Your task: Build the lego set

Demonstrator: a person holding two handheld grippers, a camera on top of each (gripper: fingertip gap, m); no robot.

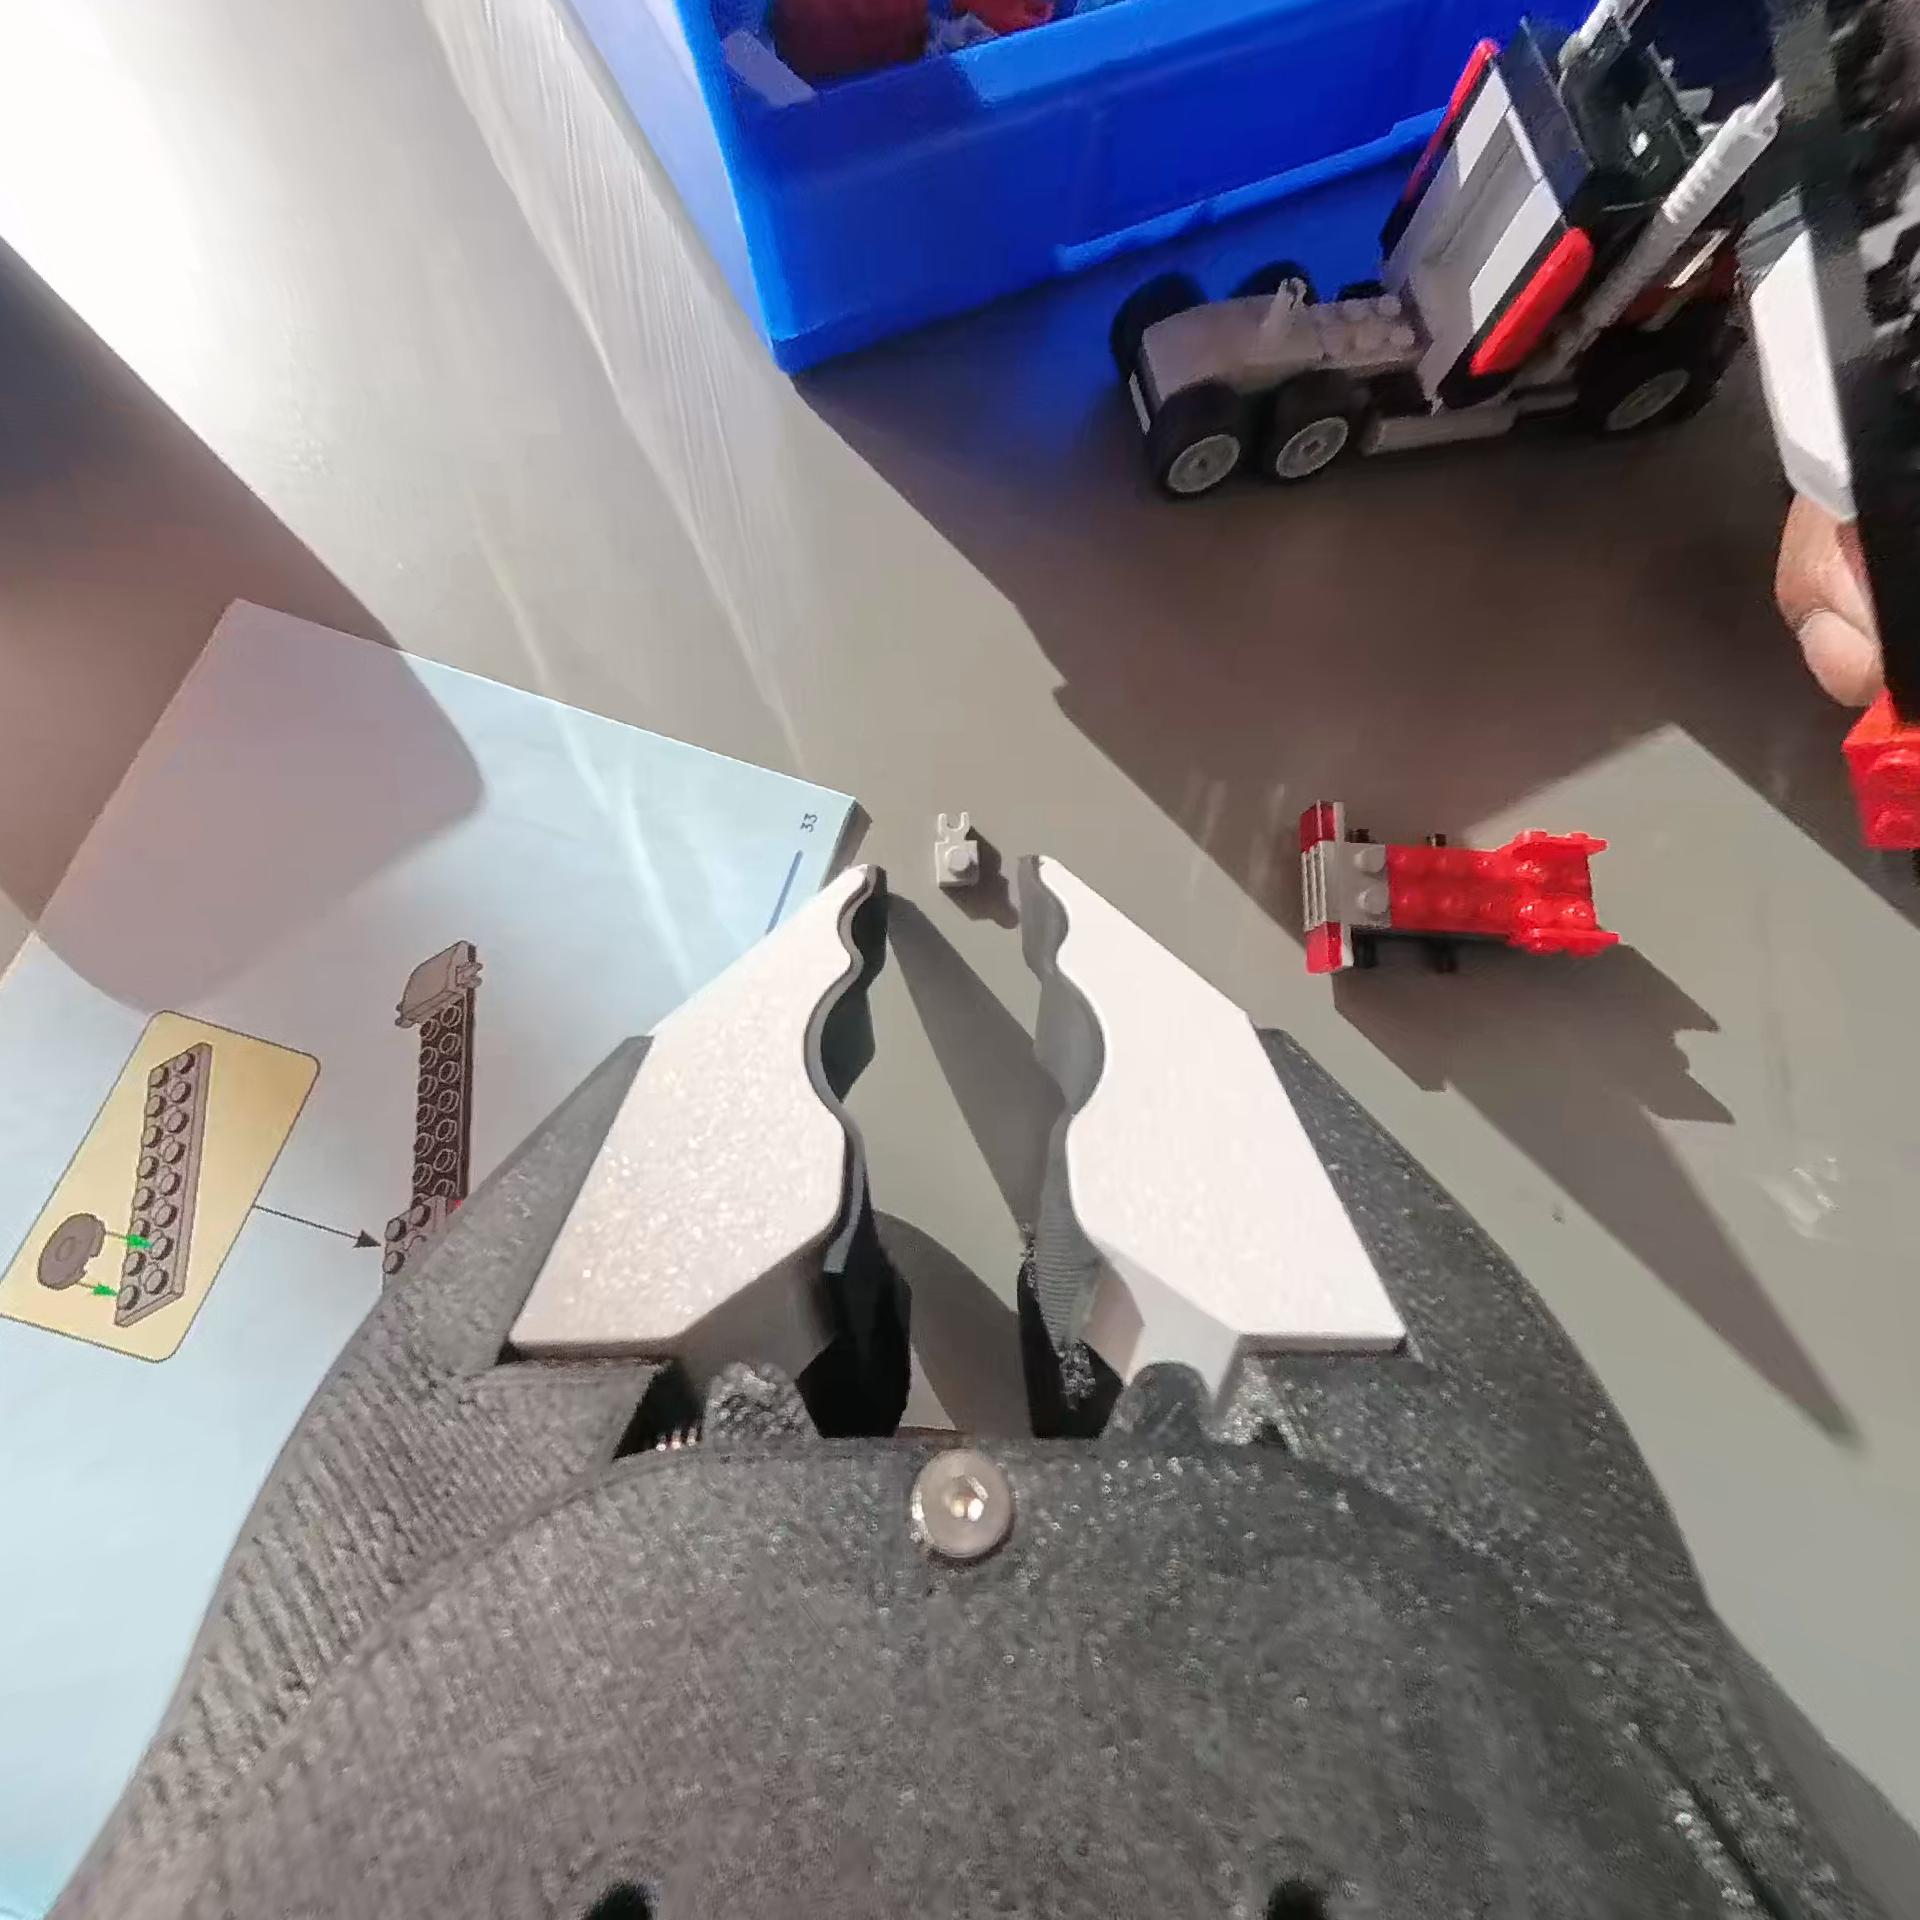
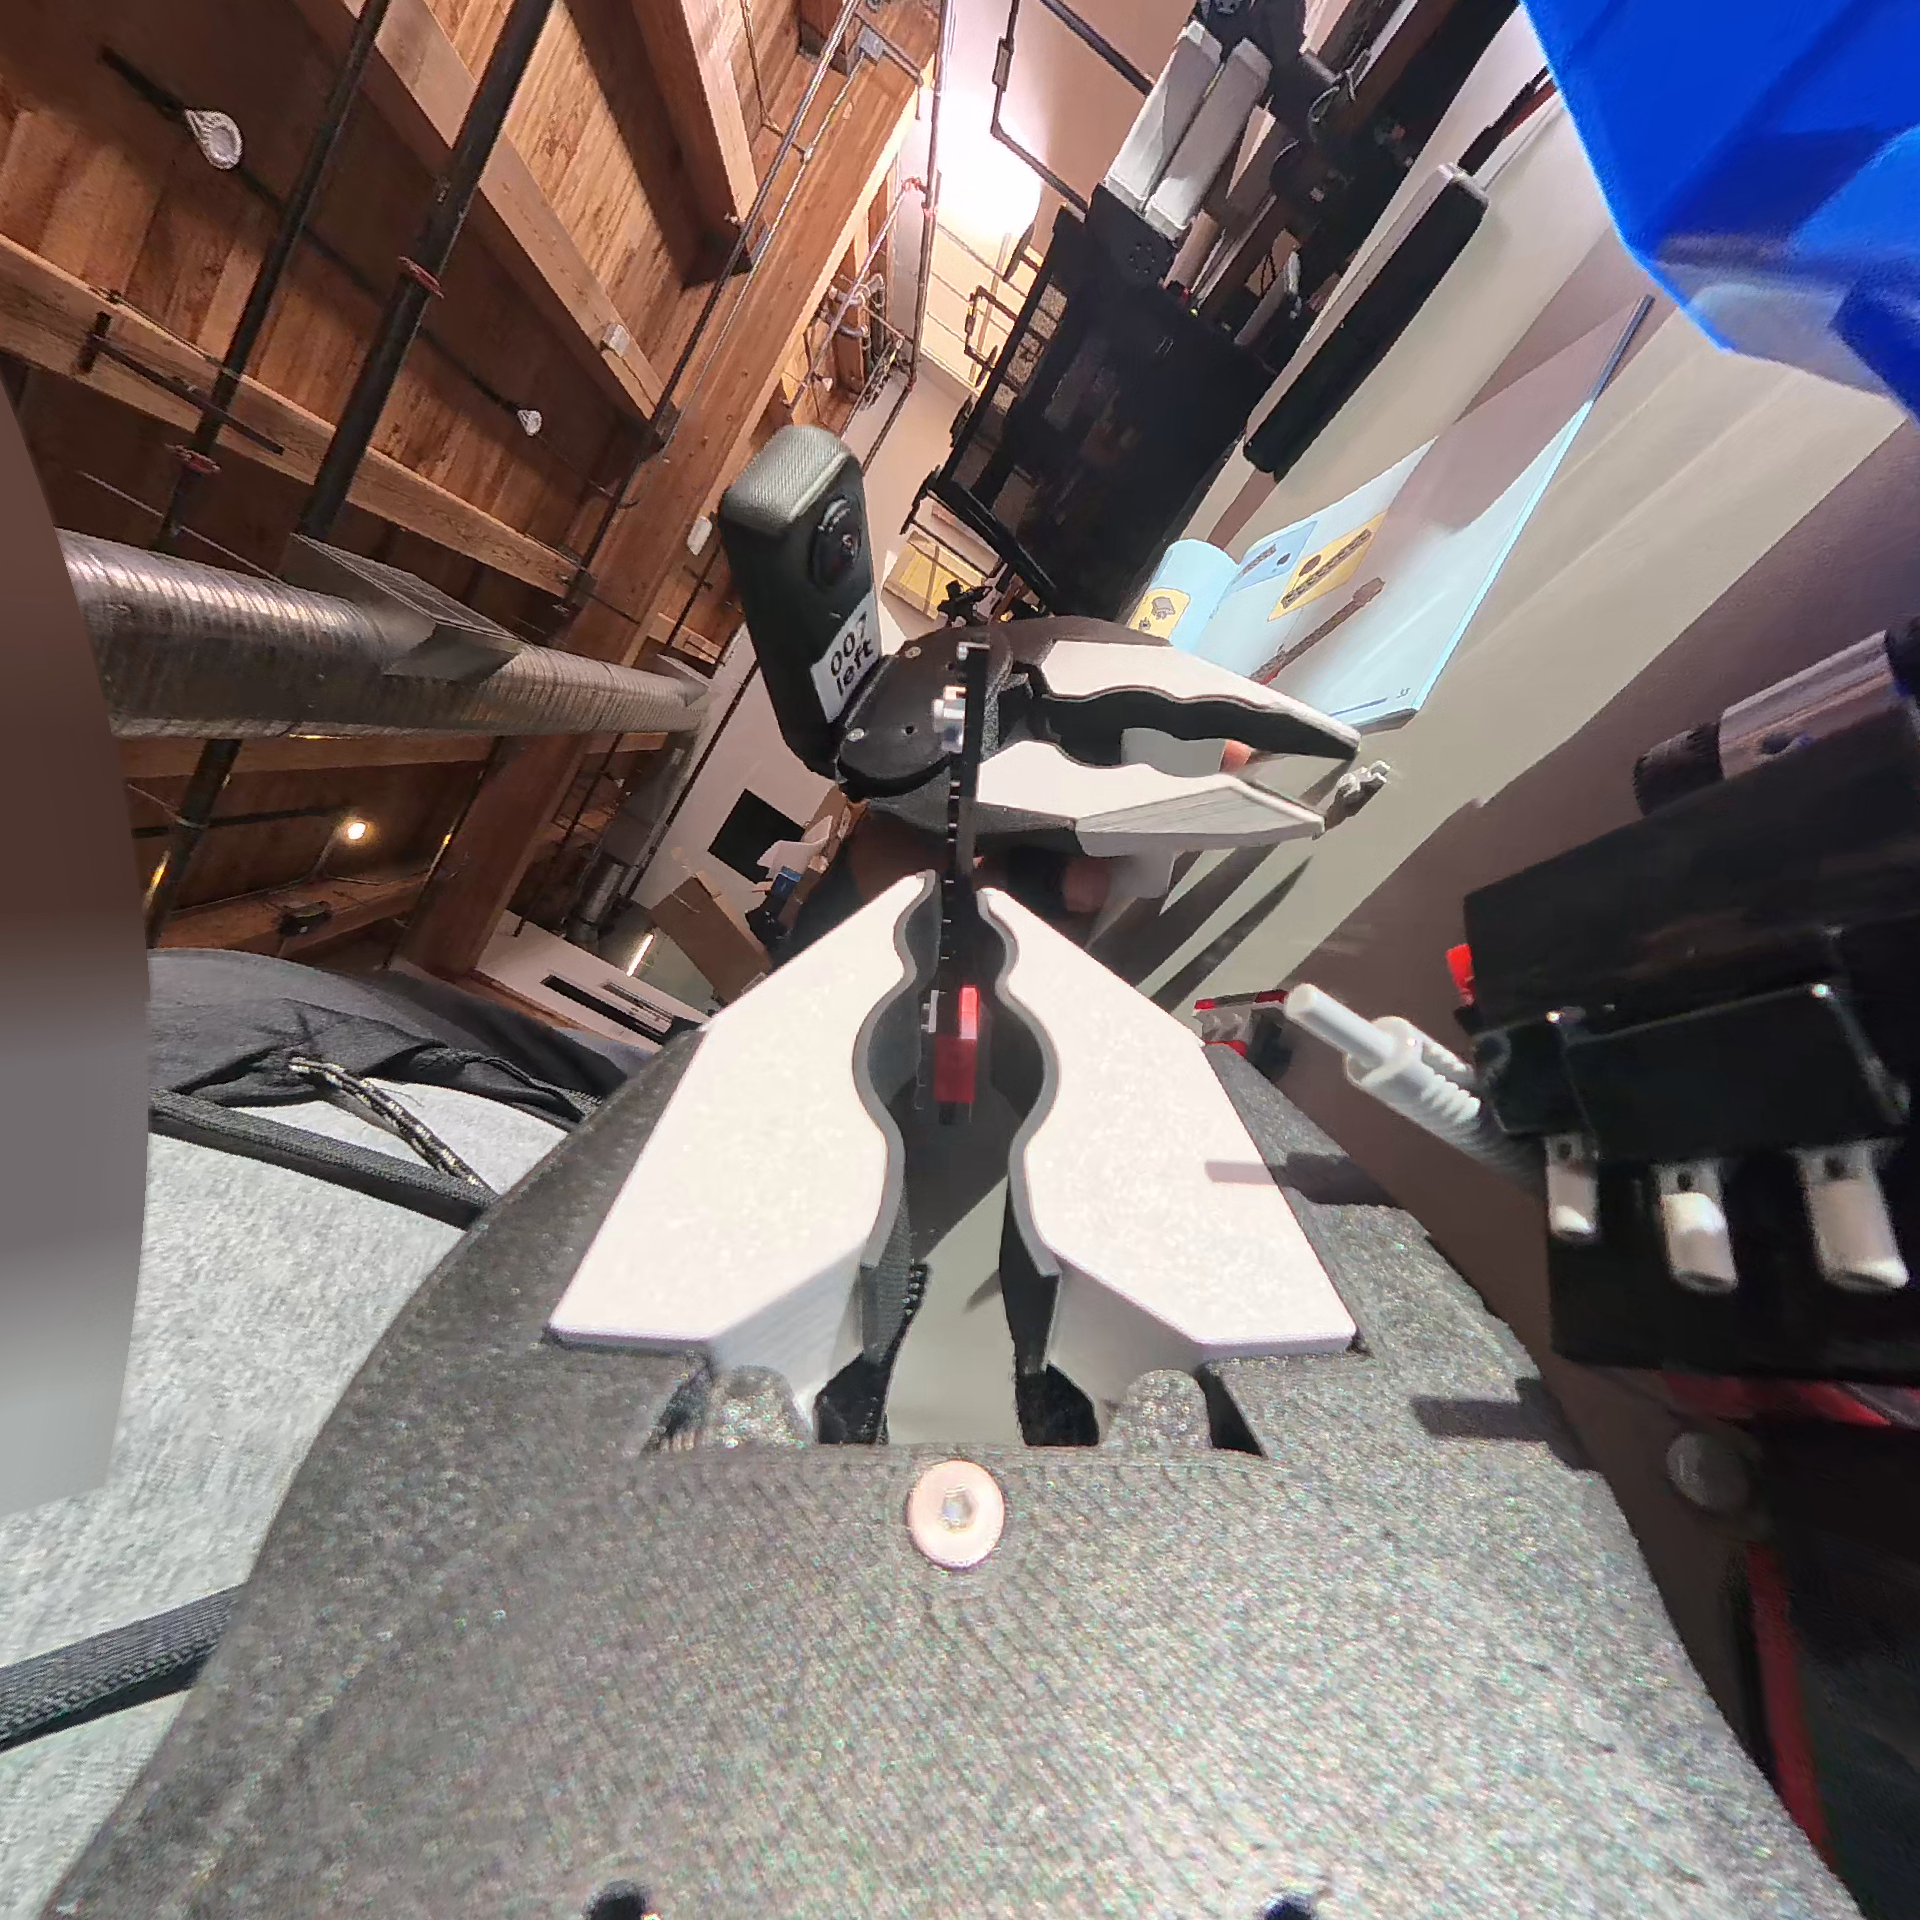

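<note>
The grey table (image 1: 582,436) carries all parts. A blue bin (image 1: 997,197) of loose bricks stands at the far side. An open booklet (image 1: 343,935) with pale blue pages lies at the left, just beside the left gripper; its printed diagrams and a page number are visible. A black, grey and red truck (image 1: 1382,353) stands on its wheels just in front of the bin. A red sub-assembly (image 1: 1455,900) with grey end plates lies well apart from the truck, to the right of the left gripper.

The left gripper (image 1: 951,883) points forward and down toward the table. Its jaws stand apart and hold nothing. A small grey clip (image 1: 956,850) lies on the table just ahead of the gap between the tips.

The right gripper (image 2: 951,899) is tilted upward toward the ceiling. Its jaws are closed on a thin black strip (image 2: 961,769), which stands up between the tips; a red brick (image 2: 956,1049) sits on the strip lower down, between the fingers. A camera (image 2: 800,582) on the left gripper bears a white label.
</note>
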